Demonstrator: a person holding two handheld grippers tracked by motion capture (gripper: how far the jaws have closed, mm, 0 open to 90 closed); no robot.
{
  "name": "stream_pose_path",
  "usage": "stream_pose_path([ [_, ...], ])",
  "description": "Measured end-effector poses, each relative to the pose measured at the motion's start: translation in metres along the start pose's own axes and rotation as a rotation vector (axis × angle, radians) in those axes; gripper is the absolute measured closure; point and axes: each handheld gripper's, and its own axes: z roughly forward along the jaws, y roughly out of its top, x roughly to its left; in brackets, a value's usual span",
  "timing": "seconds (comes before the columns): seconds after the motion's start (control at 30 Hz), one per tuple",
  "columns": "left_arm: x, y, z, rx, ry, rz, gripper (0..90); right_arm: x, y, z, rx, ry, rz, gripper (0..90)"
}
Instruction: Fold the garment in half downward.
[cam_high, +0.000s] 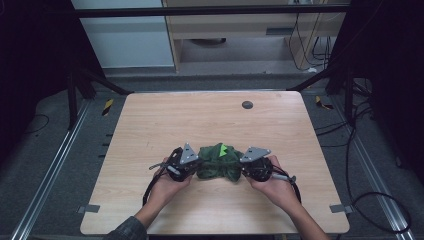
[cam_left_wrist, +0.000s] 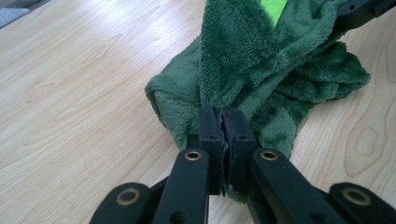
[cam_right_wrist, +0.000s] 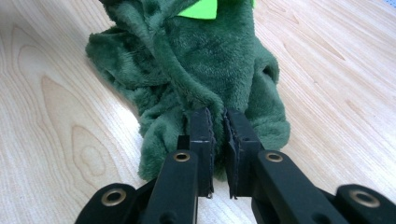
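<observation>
On the near middle of the wooden table (cam_high: 150, 120) a bunched dark green fleece cloth (cam_high: 218, 161) lies between the left gripper (cam_left_wrist: 222, 122), clenched on its left edge, and the right gripper (cam_right_wrist: 218, 122), pinching its right edge.

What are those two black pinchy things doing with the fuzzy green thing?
A person is working at a wooden table with a gripper in each hand. The left gripper is pinched shut on one end of a fuzzy green cloth, and the right gripper has the other end between its jaws, which stand a little apart. The cloth is bunched up between them and rests on the table, with a bright green patch on top.
</observation>
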Motion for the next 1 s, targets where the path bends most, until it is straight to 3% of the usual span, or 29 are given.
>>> stream_pose_path([
  [0.33, -0.006, -0.01, -0.001, -0.01, 0.009, 0.004, 87.1, 0.009, -0.005, -0.003, -0.001, 0.009, -0.012, 81.6],
  [0.63, -0.011, -0.021, -0.003, -0.041, 0.007, -0.022, 86.4, 0.014, -0.012, -0.004, -0.002, 0.009, -0.013, 81.0],
  [1.0, -0.017, -0.031, -0.005, -0.04, 0.007, -0.029, 84.1, 0.019, -0.018, -0.005, -0.005, 0.016, -0.008, 79.1],
])
